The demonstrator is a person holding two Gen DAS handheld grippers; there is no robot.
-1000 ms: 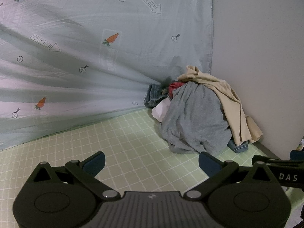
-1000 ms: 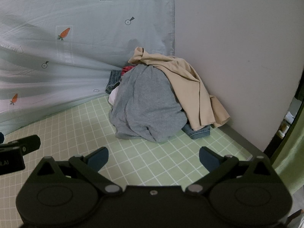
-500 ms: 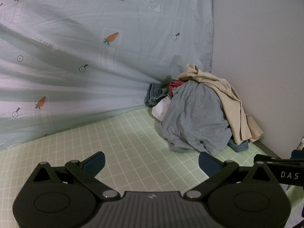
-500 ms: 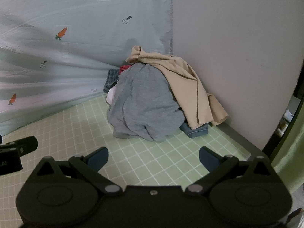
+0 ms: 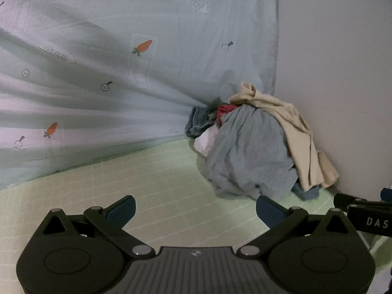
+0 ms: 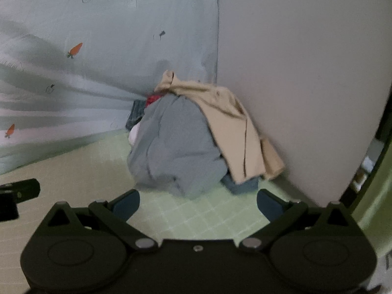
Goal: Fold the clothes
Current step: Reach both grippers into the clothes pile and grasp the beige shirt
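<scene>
A heap of clothes sits in the far corner on a green checked sheet. A grey garment covers its front, a beige garment drapes over its top and right side, and red, white and denim pieces poke out behind. In the right wrist view the grey garment and the beige garment lie just ahead. My left gripper is open and empty, short of the heap. My right gripper is open and empty, close in front of the grey garment.
A pale blue sheet with carrot prints hangs along the back and left. A plain wall stands right of the heap. The bed's right edge runs along the wall, with a dark gap beyond it.
Both grippers have moved forward toward the heap, the right one more. The heap looks larger and the right wrist view is blurred by motion. Both stay open.
</scene>
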